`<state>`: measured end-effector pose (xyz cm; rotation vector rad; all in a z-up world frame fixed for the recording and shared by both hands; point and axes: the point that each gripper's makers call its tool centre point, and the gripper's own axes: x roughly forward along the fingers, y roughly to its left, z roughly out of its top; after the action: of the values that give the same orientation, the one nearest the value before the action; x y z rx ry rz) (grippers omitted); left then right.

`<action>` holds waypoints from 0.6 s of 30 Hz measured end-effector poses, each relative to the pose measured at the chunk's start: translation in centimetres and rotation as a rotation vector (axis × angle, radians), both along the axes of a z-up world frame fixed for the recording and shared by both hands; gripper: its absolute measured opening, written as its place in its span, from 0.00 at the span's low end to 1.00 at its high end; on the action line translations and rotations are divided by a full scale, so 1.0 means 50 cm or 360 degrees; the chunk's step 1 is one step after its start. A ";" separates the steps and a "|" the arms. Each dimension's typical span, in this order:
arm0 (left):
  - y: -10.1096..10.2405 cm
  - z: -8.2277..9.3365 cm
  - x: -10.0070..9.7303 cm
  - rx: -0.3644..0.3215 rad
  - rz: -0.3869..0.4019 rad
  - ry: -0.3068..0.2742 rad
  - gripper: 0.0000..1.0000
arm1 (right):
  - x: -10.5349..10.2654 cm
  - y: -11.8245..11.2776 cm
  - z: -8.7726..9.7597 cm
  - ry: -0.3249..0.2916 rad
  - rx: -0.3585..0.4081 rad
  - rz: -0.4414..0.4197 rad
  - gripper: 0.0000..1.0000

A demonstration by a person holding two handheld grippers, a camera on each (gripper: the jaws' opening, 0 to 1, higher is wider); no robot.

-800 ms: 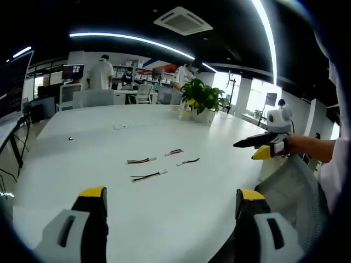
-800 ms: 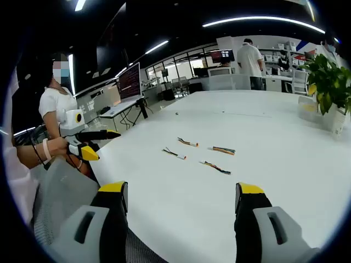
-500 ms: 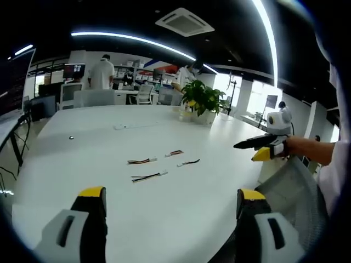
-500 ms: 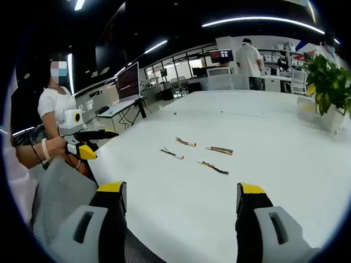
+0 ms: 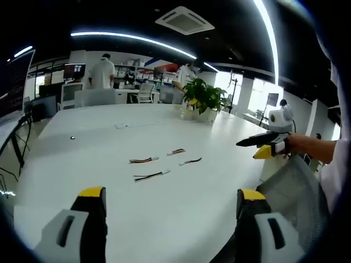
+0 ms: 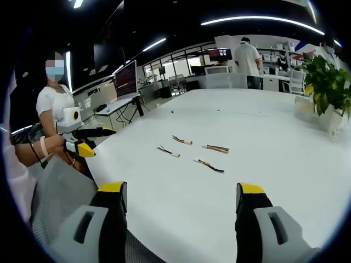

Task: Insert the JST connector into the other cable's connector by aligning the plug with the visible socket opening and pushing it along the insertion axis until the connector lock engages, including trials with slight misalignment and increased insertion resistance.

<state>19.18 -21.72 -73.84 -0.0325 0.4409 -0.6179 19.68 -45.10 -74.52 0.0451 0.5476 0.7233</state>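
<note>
A large white table point(image 5: 82, 142) carries four short multicoloured wire cables point(image 5: 143, 160) mid-surface and a potted green plant point(image 5: 204, 98) near its far edge.

Both hand-held grippers, left point(image 5: 170, 205) & right point(image 6: 181, 200), held apart w/ jaws wide, gripping nothing.

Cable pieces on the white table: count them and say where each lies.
3, in the left gripper view: nearest cable in front, multicoloured cable behind it, dark cable to the right. A possible fourth piece beyond is too small to confirm.

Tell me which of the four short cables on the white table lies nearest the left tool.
The multicoloured cable with the white connector, lowest in the left gripper view. The other three lie in a row farther up the table, beyond it.
</note>
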 end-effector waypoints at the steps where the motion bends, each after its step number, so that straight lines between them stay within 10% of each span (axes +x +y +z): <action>1: -0.001 0.000 0.000 -0.0001 -0.0003 -0.0001 0.98 | 0.000 -0.001 0.000 0.0001 0.0001 -0.0003 0.80; 18: 0.009 -0.001 0.003 0.0040 -0.0005 0.0004 0.97 | -0.002 0.003 -0.011 0.0030 0.0004 0.0002 0.78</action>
<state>19.34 -21.27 -73.89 -0.0085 0.4515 -0.6155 19.58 -44.96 -75.05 0.0541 0.5650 0.7251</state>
